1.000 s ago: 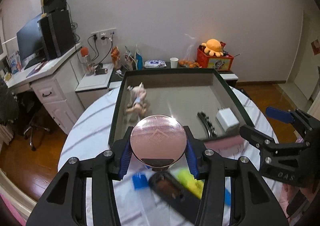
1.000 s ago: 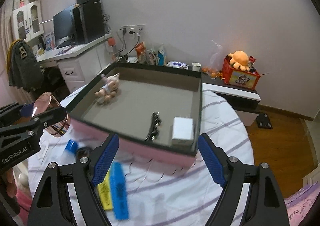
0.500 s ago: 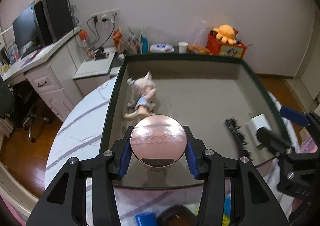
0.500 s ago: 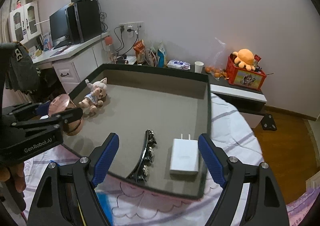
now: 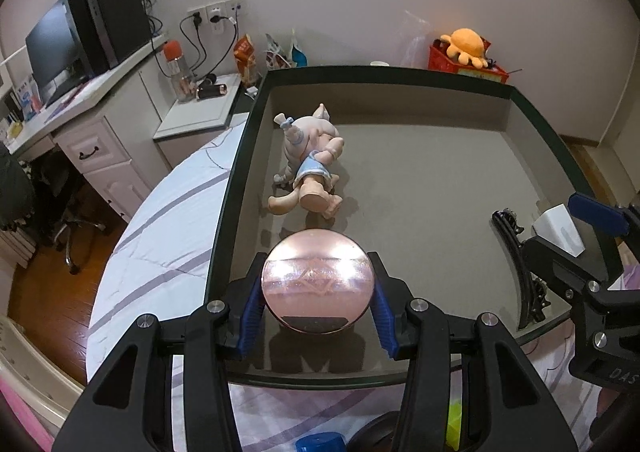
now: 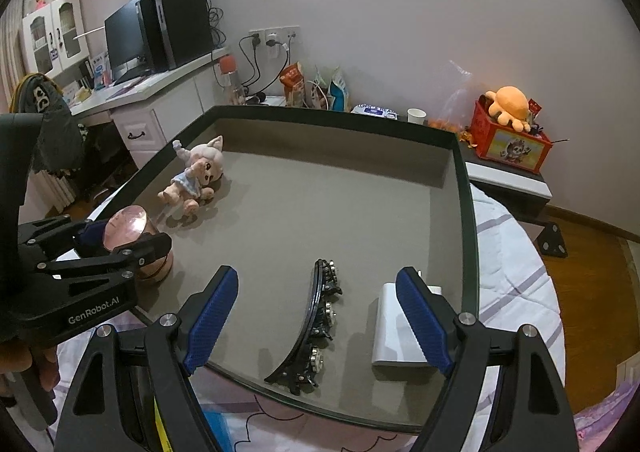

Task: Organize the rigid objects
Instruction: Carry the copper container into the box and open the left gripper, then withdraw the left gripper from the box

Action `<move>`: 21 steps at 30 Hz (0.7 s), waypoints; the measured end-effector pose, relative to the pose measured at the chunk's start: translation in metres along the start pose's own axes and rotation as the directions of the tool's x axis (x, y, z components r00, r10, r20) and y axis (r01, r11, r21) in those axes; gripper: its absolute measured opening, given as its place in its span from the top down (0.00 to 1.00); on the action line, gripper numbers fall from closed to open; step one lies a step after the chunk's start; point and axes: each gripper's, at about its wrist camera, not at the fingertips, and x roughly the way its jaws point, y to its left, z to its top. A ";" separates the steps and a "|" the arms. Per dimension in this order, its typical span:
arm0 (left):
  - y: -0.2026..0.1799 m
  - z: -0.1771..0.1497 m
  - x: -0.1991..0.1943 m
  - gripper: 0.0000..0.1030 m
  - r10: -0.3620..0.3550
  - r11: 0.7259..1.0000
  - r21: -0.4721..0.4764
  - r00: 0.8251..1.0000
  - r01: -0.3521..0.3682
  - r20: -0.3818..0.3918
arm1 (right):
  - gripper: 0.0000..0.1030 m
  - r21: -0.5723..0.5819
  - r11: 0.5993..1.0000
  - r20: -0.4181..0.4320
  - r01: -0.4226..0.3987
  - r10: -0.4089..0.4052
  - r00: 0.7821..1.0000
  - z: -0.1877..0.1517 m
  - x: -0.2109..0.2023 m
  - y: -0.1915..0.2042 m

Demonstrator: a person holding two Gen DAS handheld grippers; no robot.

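Lowering into the grey open tray (image 5: 532, 156), our left hand-held gripper (image 5: 318, 306) now pinches the round pink metallic tin (image 5: 318, 286) at the doll's (image 5: 308, 172) six o'clock; right hand-held gripper (image 6: 320, 320) hangs spread, empty.

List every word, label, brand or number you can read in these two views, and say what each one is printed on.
"GenRobot.AI": on the black body of the left tongs, seen in the right wrist view.
"DAS": partial lettering on the body of the right tongs, seen in the left wrist view; the rest is cut off.
Snack bags, wipes pack, red box: print too small or blurred to read.
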 end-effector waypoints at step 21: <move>0.003 -0.030 -0.099 0.03 0.010 0.999 -0.043 0.989 -0.004 0.151 | 0.20 0.023 0.999 0.051 0.023 -0.024 0.998 -0.005 -0.053 0.000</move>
